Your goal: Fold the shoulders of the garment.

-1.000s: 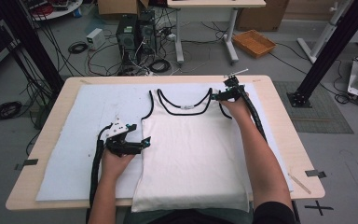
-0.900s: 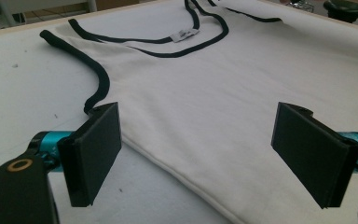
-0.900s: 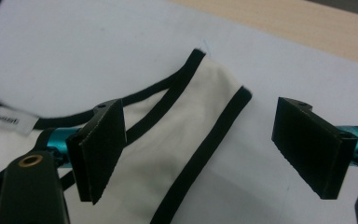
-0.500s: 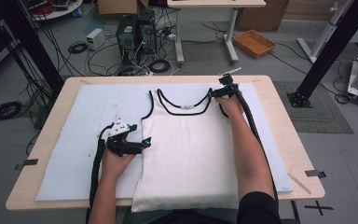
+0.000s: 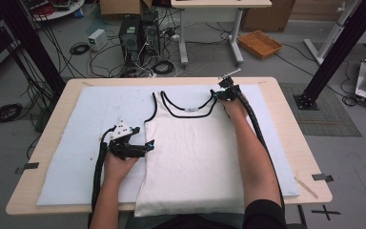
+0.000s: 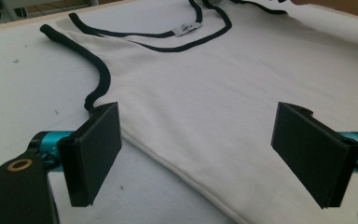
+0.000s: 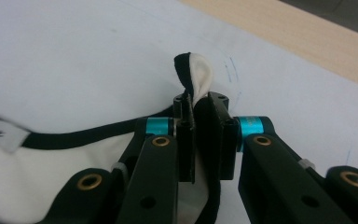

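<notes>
White tank top (image 5: 190,152): shoulder strap pinched in right gripper (image 7: 198,135), just closed; left gripper (image 6: 196,154) agape astride its side edge.

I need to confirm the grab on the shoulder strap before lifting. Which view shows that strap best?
The right gripper view: the strap pokes up, pinched between the shut jaws of the right gripper, which have just been closing. The high view shows that gripper small at the tank top's far corner. The left gripper view shows the corner at its top edge.
</notes>
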Demonstrator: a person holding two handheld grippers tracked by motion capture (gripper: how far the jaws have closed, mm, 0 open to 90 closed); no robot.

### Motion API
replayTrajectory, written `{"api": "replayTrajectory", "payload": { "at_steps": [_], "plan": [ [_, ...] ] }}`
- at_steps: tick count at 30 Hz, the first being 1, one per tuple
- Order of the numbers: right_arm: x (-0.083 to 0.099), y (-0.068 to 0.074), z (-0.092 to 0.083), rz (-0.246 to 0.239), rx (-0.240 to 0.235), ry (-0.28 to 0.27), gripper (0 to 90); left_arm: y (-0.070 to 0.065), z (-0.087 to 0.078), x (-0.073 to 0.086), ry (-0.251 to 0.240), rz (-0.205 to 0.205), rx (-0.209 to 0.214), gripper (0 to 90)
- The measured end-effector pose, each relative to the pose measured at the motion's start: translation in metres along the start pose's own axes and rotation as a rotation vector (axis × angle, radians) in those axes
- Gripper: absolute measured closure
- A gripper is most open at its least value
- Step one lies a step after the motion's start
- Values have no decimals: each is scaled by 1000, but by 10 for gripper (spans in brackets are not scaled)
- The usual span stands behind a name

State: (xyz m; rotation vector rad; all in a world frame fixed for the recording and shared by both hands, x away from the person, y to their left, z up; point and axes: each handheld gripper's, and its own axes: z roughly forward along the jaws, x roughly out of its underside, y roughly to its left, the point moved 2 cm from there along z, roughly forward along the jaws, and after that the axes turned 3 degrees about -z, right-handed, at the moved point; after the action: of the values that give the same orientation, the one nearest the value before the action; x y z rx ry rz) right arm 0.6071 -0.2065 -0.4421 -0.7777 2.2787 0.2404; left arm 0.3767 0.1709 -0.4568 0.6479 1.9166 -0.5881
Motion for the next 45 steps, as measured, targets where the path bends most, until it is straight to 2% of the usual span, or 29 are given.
{"api": "replayTrajectory", "payload": {
  "at_steps": [2, 4, 10, 13, 19, 22, 24, 26, 27, 28, 31, 32, 34, 37, 38, 39, 43, 45],
  "plan": [
    [0, 4, -7, -30, 4, -17, 831, 0, 0, 0, 0, 0, 1, 161],
    [0, 8, -14, -39, -12, -45, 831, 0, 0, 0, -2, 1, 0, 161],
    [-1, 27, -48, -59, -72, -151, 832, -1, 0, 0, -6, 1, 0, 161],
    [5, 41, -68, -63, -110, -205, 832, -1, 0, 0, -6, 2, -1, 161],
    [29, 75, -92, -99, -165, -247, 832, -2, -1, 0, -12, 8, -2, 161],
    [48, 90, -103, -123, -164, -264, 832, -1, -1, 0, -11, 13, -1, 161],
    [62, 99, -109, -121, -177, -278, 831, -1, -1, 0, -10, 10, -1, 161],
    [78, 104, -113, -123, -148, -266, 826, -2, -1, 0, -12, 10, -1, 161],
    [85, 106, -114, -111, -150, -269, 811, -2, -1, 0, -12, 13, -2, 161],
    [96, 109, -115, -98, -177, -265, 750, -2, -1, 0, -14, 14, -3, 161],
    [118, 116, -122, -79, -199, -247, 548, -2, -2, 1, -17, 18, -6, 161],
    [125, 118, -127, -86, -211, -251, 513, -2, -2, 1, -20, 18, -4, 162],
    [130, 119, -135, -127, -187, -263, 492, -2, -2, 1, -21, 15, -8, 165],
    [131, 110, -142, -120, -208, -298, 485, -2, -2, 1, -22, 14, -9, 165],
    [129, 107, -143, -104, -213, -298, 474, -2, -2, 1, -22, 14, -9, 165],
    [126, 107, -144, -108, -223, -292, 470, -2, -2, 1, -21, 15, -9, 165],
    [109, 113, -140, -153, -271, -312, 478, -1, -2, 1, -21, 4, -8, 165],
    [101, 119, -131, -176, -294, -274, 481, -1, -2, 1, -21, 4, -6, 164]
  ]
}}
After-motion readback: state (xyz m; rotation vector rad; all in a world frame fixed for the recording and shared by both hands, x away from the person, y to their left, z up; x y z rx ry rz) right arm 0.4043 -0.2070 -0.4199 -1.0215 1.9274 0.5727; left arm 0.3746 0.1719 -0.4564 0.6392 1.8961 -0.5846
